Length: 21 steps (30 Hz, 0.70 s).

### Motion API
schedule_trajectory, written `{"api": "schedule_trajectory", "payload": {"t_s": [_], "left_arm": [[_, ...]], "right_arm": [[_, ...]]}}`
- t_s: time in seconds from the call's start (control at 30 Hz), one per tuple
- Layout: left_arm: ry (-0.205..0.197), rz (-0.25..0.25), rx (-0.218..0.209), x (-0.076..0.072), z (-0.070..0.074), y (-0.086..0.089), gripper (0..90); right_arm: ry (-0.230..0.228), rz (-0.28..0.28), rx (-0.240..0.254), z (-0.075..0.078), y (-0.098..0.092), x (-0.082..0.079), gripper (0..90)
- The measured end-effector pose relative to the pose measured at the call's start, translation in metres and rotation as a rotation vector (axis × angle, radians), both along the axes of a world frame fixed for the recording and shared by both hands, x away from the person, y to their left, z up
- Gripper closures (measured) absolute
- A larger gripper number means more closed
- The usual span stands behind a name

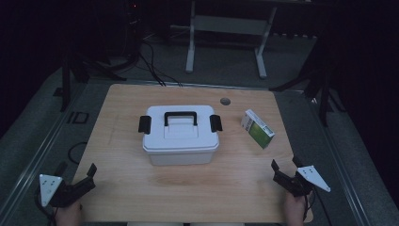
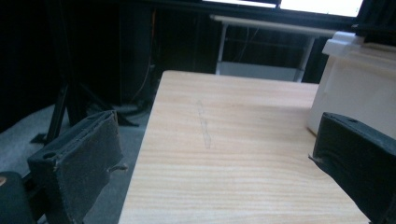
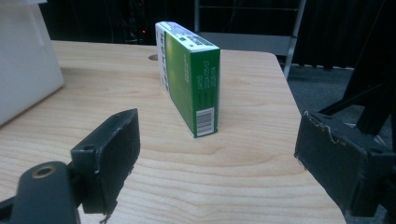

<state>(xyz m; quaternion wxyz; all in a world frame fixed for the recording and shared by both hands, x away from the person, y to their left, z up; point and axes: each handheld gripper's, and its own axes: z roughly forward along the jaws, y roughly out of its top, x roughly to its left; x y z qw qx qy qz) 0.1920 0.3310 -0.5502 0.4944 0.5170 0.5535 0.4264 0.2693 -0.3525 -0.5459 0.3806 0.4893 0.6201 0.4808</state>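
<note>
White box (image 1: 181, 134) beside green carton (image 1: 258, 128)

Left gripper (image 1: 75, 181) & right gripper (image 1: 284, 170) are both showing black, blocky jaws w/ worn, fraying pads. Each is wearing a grey three-cornered plate w/ small dark dots on top. Black cables are trailing behind. A brass-coloured ring is sitting by one right jaw.

The middle of the table (image 1: 127, 197) is occupied by the white storage box (image 1: 181, 136), whose black handle (image 1: 180, 116) and side latches (image 1: 144, 124) project from it. A green carton (image 1: 258, 128) is stood on edge at centre right, just beside the box; a narrow gap is left between them. Bare wood is offered across the lower third of the frame and along the left strip.
</note>
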Motion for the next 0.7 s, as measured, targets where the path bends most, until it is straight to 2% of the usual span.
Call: {"api": "schedule_trajectory", "payload": {"t_s": [0.07,0.1,0.13,0.2,0.23,0.3,0.37,0.4,0.43,0.47,0.53,0.57,0.67,0.7], "left_arm": [[0.011,0.015,0.012,0.001,0.001,0.0,1.2],[0.005,0.019,0.007,0.001,0.002,0.001,1.2],[0.017,0.004,-0.019,0.002,0.003,0.003,1.2],[0.017,0.004,-0.019,0.002,0.003,0.003,1.2],[0.09,-0.059,-0.068,0.006,0.009,0.004,1.2],[0.088,-0.102,-0.053,0.007,0.011,0.001,1.2],[0.11,-0.138,-0.029,0.01,0.014,-0.003,1.6],[0.11,-0.134,-0.011,0.011,0.014,-0.006,1.9],[0.112,-0.155,-0.009,0.012,0.015,-0.007,2.3],[0.12,-0.161,-0.005,0.014,0.016,-0.009,6.4],[0.126,-0.198,-0.009,0.017,0.018,-0.013,9.1],[0.124,-0.195,-0.001,0.017,0.018,-0.015,13.3],[0.141,-0.239,0.001,0.023,0.019,-0.021,17.3],[0.149,-0.253,0.006,0.025,0.019,-0.023,23.2]], "right_arm": [[0.013,-0.002,0.017,0.002,-0.003,0.001,13.6],[0.029,-0.007,0.031,0.003,-0.004,0.001,13.6],[0.046,-0.002,0.041,0.004,-0.005,0.001,13.6],[0.052,0.001,0.039,0.006,-0.004,0.0,13.6],[0.066,0.046,0.015,0.014,0.001,0.0,10.9],[0.058,0.089,0.039,0.018,0.004,-0.001,11.0],[0.06,0.136,0.053,0.022,0.009,0.0,13.2],[0.055,0.146,0.047,0.024,0.012,0.001,13.7],[0.058,0.155,0.038,0.025,0.015,0.002,14.1],[0.062,0.16,0.03,0.026,0.019,0.003,15.1],[0.066,0.186,0.028,0.029,0.025,0.006,24.1],[0.065,0.19,0.022,0.031,0.028,0.007,25.6],[0.066,0.221,-0.002,0.034,0.039,0.013,44.4],[0.07,0.231,-0.008,0.035,0.042,0.015,48.8]]}}
